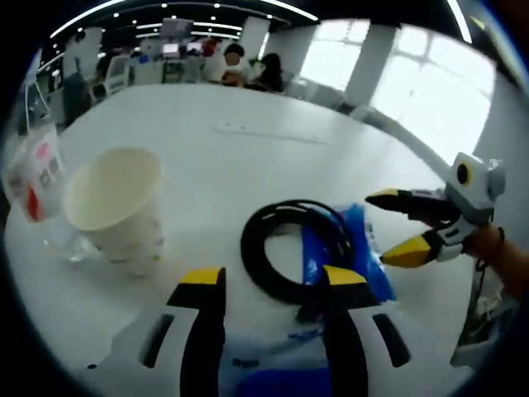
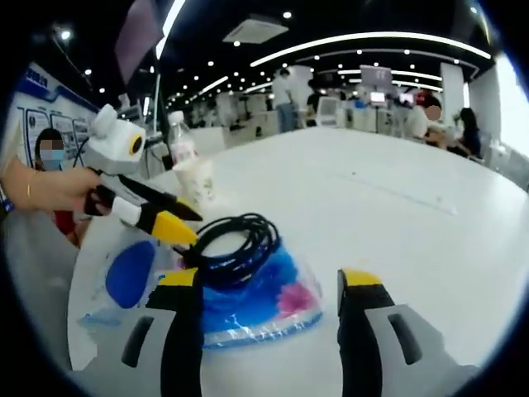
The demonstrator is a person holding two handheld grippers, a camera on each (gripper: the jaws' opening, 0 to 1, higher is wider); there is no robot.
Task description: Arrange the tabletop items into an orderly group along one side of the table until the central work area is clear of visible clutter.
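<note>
Tabletop items sit bunched in the lower middle of both views on a white worktop (image 1: 273, 116): a black coiled cable (image 1: 289, 248) lies on top of a blue plastic packet (image 1: 364, 256), and in the left gripper view a stack of white paper cups (image 1: 116, 203) stands at the left of the frame, with a clear bottle (image 1: 37, 178) with a red-and-white label just beside it at the far left edge. In the right gripper view the same cable (image 2: 240, 244) rests on the blue packet (image 2: 248, 298), which shows a pink patch, and the cup (image 2: 194, 182) and bottle (image 2: 180, 136) stand beyond it at upper left. The step in hand looks like gathering the cable and packet toward the cups. The left hand-held gripper (image 1: 269, 285) has its jaws wide apart, straddling the near edge of the coil and holding nothing. The right hand-held gripper (image 2: 269, 285) is likewise wide and empty, its jaws framing the packet; in the left gripper view it comes in from the right (image 1: 395, 227) with its tips near the packet's edge. Next, one gripper would probably need to close on the coil without letting the loops spring apart; the packet looks thin and slippery.
</note>
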